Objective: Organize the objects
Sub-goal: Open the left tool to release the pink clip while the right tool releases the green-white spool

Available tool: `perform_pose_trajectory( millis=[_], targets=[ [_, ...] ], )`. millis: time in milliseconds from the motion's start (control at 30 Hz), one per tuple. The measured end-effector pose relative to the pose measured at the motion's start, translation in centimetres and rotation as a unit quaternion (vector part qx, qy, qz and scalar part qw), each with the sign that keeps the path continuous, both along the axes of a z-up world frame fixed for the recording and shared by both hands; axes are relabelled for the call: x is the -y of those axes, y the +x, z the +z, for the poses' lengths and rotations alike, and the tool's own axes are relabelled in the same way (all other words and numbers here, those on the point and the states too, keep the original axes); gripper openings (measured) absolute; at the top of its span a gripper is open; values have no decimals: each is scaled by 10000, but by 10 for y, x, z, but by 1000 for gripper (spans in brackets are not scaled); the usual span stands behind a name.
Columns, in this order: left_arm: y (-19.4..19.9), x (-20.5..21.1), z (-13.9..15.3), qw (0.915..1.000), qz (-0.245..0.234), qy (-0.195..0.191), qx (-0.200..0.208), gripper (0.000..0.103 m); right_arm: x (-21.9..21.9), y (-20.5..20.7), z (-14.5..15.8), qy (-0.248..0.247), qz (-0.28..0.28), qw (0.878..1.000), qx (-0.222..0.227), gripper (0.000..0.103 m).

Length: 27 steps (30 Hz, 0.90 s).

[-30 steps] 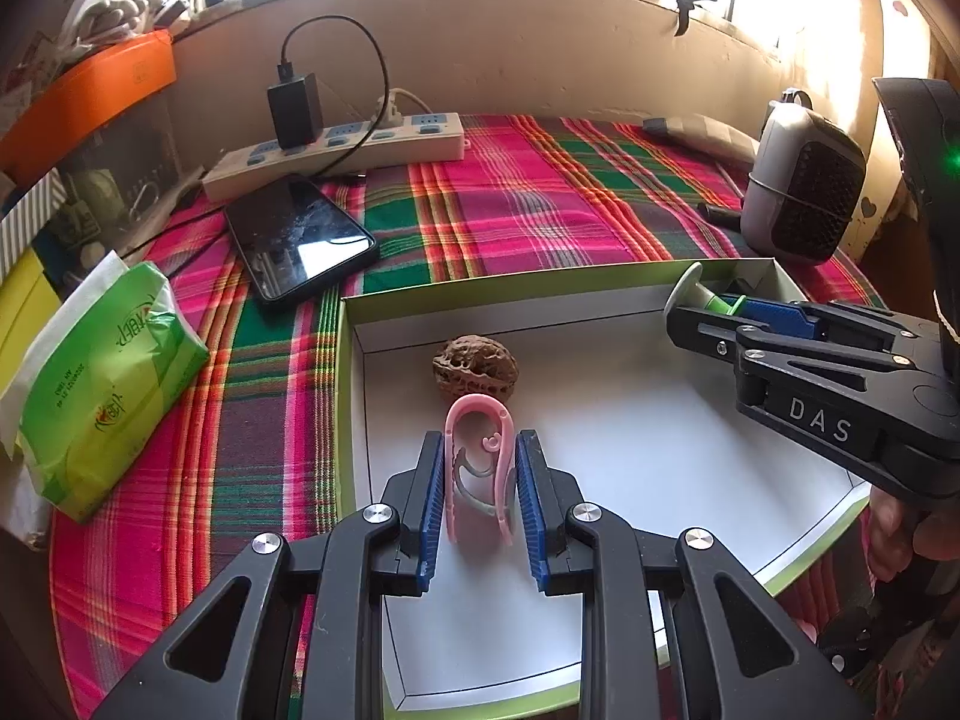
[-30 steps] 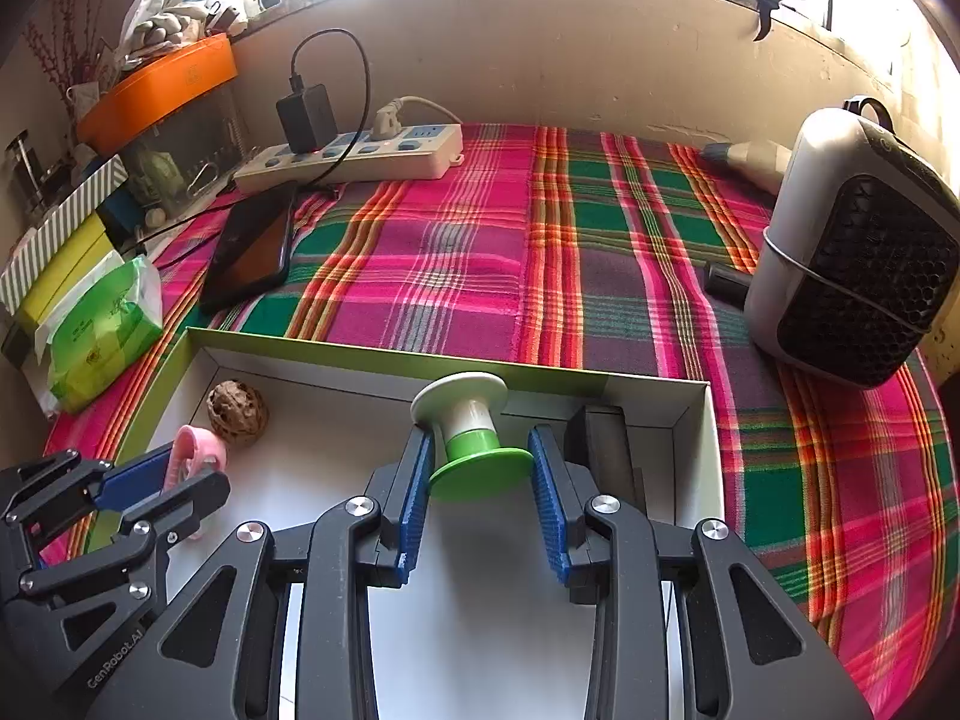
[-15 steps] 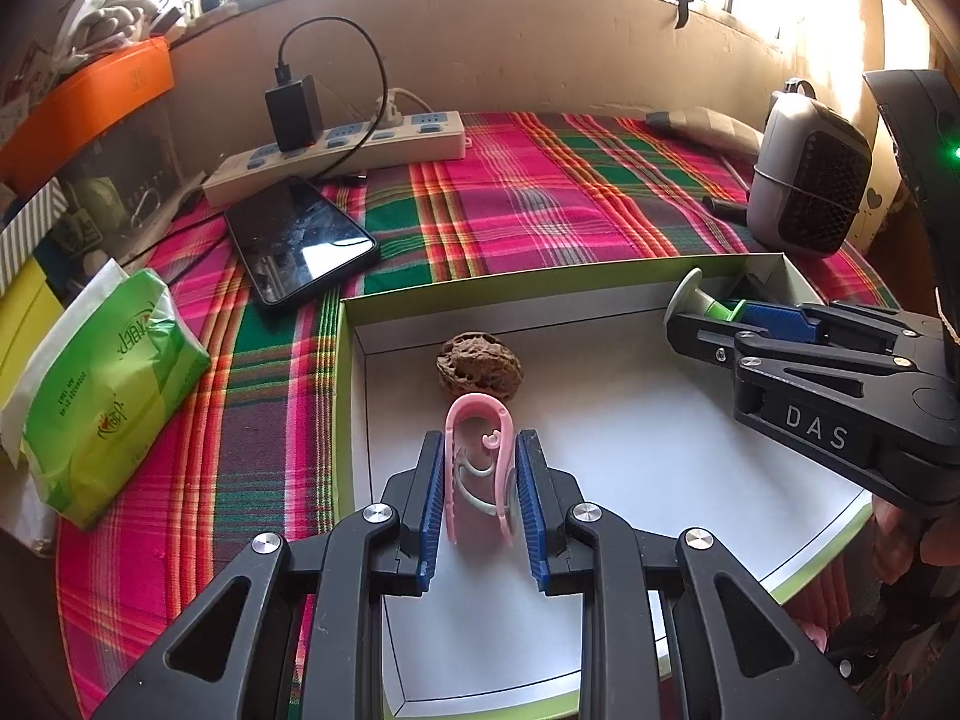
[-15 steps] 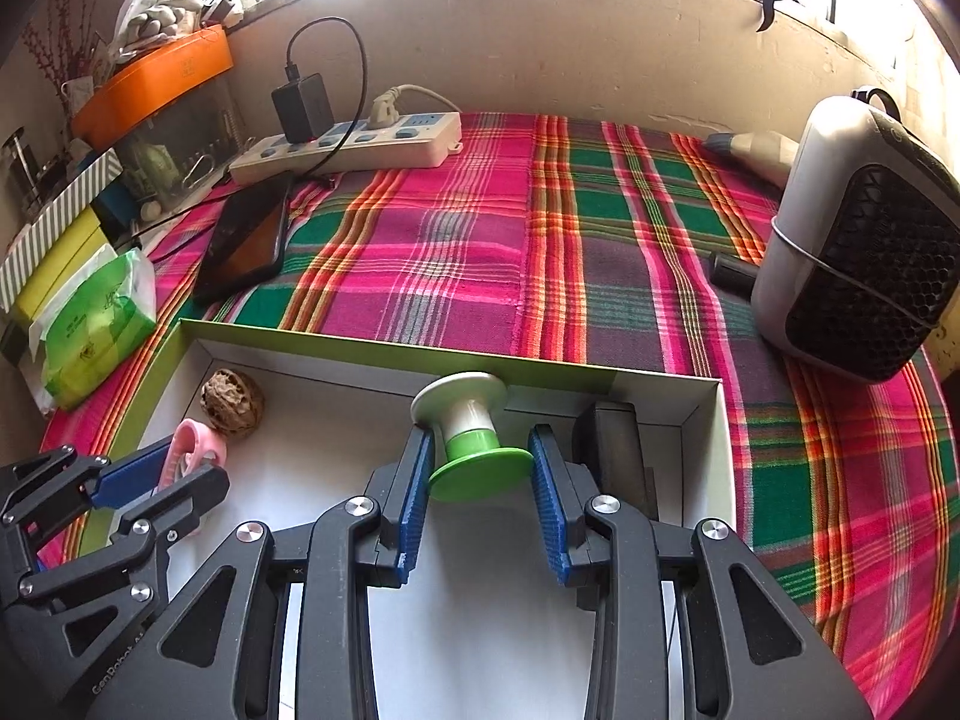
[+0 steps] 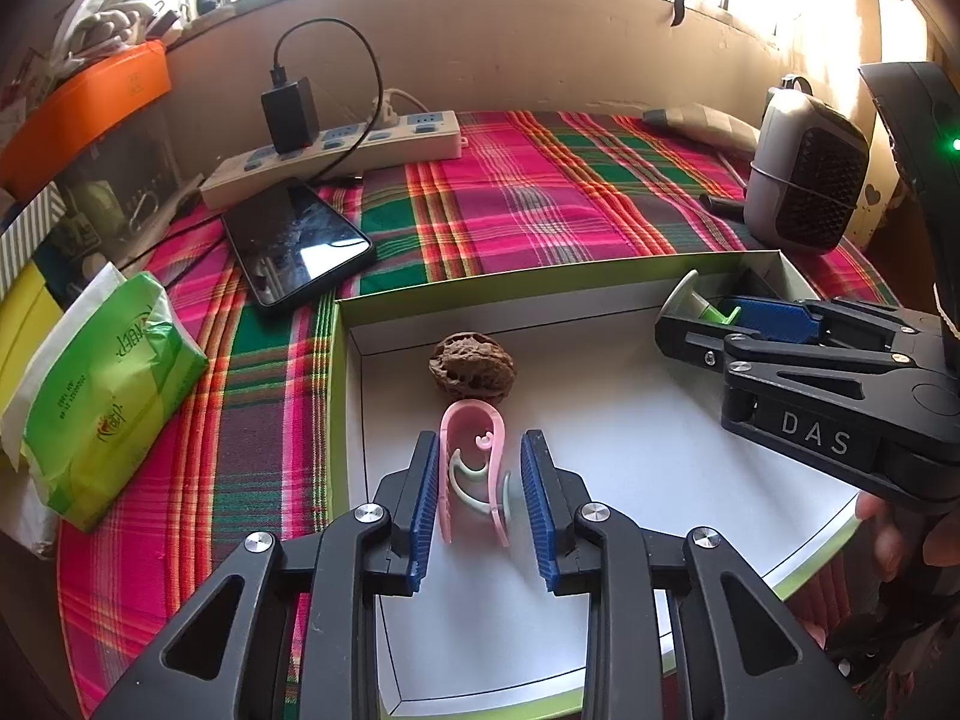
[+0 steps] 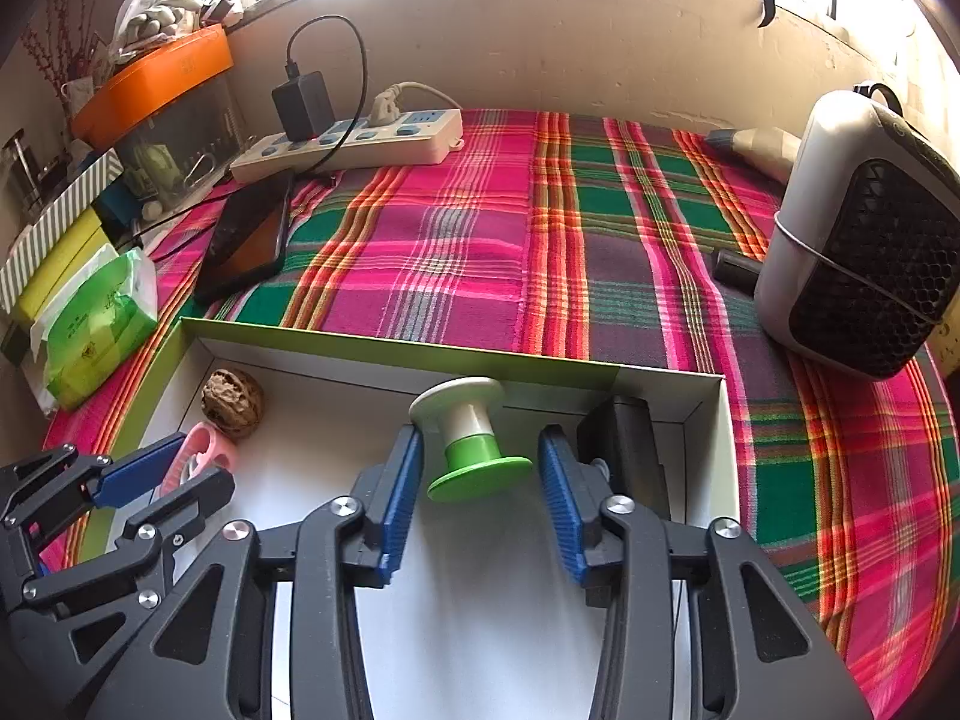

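A shallow white box with a green rim lies on the plaid cloth. Inside it, a pink clip stands between the blue pads of my left gripper, whose jaws are opening and no longer press on it. A walnut rests just beyond the clip. On the box's right side, a green and white spool lies between the pads of my right gripper, whose jaws are opening too, with gaps on both sides. A black block sits in the box's far right corner.
A phone, a power strip with a charger and a green tissue pack lie left of the box. A grey heater stands at the right. An orange-lidded bin and boxes crowd the left edge.
Both grippers have spread their jaws, letting go of the pink clip and the spool. Neither hand has shifted, and both things stay in the box.
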<state>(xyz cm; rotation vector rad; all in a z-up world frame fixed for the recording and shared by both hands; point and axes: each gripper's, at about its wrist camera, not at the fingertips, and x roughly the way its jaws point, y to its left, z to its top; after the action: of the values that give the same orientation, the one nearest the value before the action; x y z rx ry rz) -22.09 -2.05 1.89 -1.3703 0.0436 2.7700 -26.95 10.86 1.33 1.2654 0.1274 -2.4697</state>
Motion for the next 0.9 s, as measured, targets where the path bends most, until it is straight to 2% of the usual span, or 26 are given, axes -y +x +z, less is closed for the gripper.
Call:
perform_pose_trajectory(
  millis=[900],
  targets=[
    [15,1,11,9999,80,71,-97,29,-3,12,10,-148,17,9999,-44,47]
  ],
)
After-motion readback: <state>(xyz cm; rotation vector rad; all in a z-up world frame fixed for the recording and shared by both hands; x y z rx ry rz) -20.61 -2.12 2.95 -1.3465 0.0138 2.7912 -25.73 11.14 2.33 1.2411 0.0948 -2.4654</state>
